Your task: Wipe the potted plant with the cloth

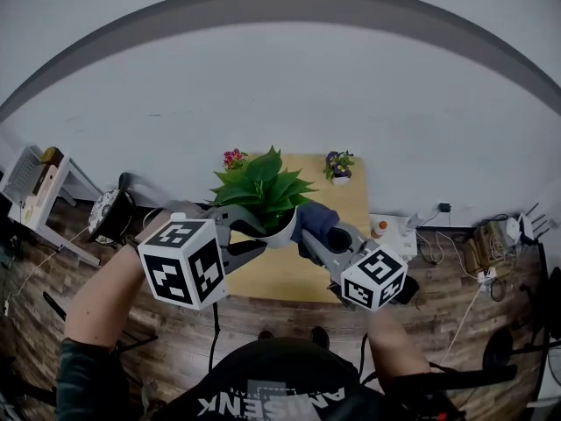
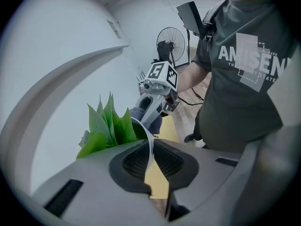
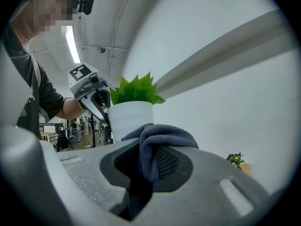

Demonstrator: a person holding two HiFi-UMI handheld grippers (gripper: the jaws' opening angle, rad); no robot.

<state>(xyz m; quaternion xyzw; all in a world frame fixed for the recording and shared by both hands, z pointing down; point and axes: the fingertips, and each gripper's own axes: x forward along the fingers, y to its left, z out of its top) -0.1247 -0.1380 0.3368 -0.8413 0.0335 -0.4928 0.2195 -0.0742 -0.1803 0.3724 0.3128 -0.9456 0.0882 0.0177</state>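
Observation:
The potted plant, green leaves in a white pot, hangs above the yellow table. My left gripper is shut on the pot's thin white rim, with the leaves just left of the jaws. My right gripper is shut on a dark blue cloth, which lies against the pot's right side. In the right gripper view the cloth bunches between the jaws in front of the pot, and the left gripper grips the far rim.
Two small flower pots stand at the table's far edge, pink and purple. A fan and a shelf are on the left. A bottle and cables lie to the right of the table.

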